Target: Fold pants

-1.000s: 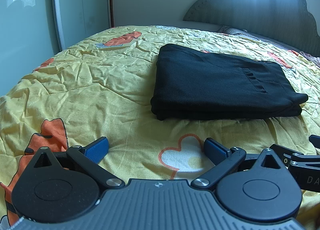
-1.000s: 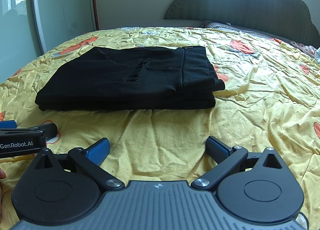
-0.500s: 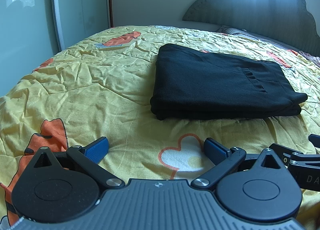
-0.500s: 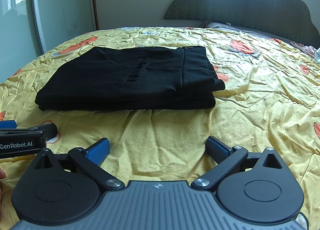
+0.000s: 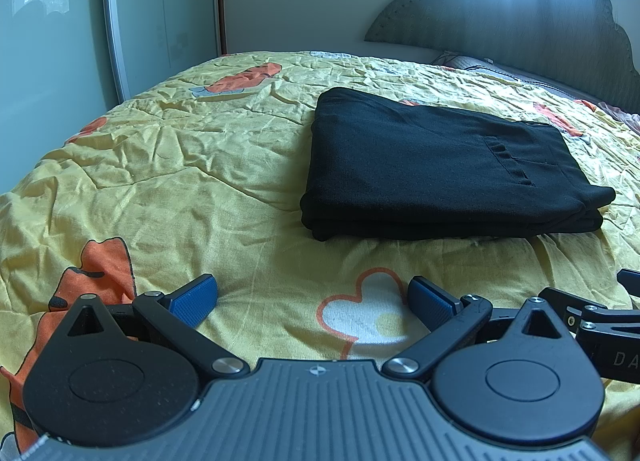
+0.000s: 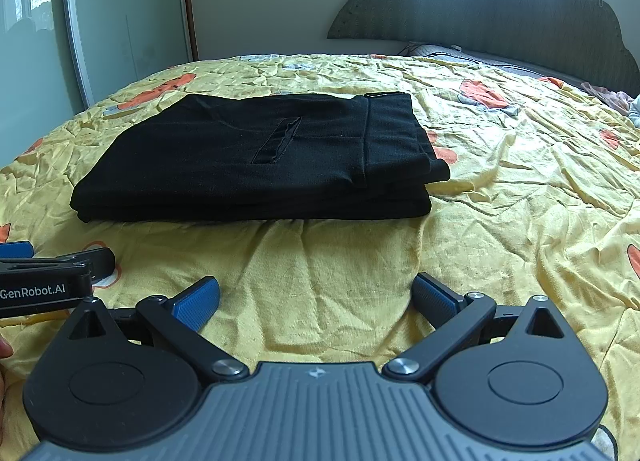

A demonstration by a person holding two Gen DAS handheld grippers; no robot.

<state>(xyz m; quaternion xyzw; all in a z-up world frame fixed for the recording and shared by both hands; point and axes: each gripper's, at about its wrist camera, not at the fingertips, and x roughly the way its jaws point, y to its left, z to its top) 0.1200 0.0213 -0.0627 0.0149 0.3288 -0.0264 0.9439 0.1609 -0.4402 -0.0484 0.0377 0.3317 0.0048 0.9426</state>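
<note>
the black pants [image 5: 436, 165] lie folded into a thick, flat rectangle on the bed, resting on the wrinkled yellow bedspread [image 5: 168, 181] with its orange cartoon prints. in the left wrist view the stack sits ahead of and to the right of the left gripper [image 5: 312, 297], well apart from its blue-padded fingers [image 5: 194, 299], with a stretch of bare bedspread and a white heart outlined in orange [image 5: 366, 309] between them. the left gripper's fingers are spread wide with nothing between them, low over the bedspread. in the right wrist view the same pants [image 6: 256, 157] lie ahead and slightly to the left of the right gripper [image 6: 316, 297], the welt pocket slit facing up and the waistband end toward the right of the stack, where the layered edges show. the right gripper's fingers [image 6: 198, 301] are likewise spread apart and empty, clear of the cloth, with creased yellow fabric [image 6: 500, 201] between them and the near edge of the pants. each gripper shows at the edge of the other's view, so the two sit side by side near the foot of the bed. behind the bed stands a scalloped grey upholstered headboard [image 6: 500, 1], and a sliding wardrobe door [image 5: 160, 9] runs along the left wall.
</note>
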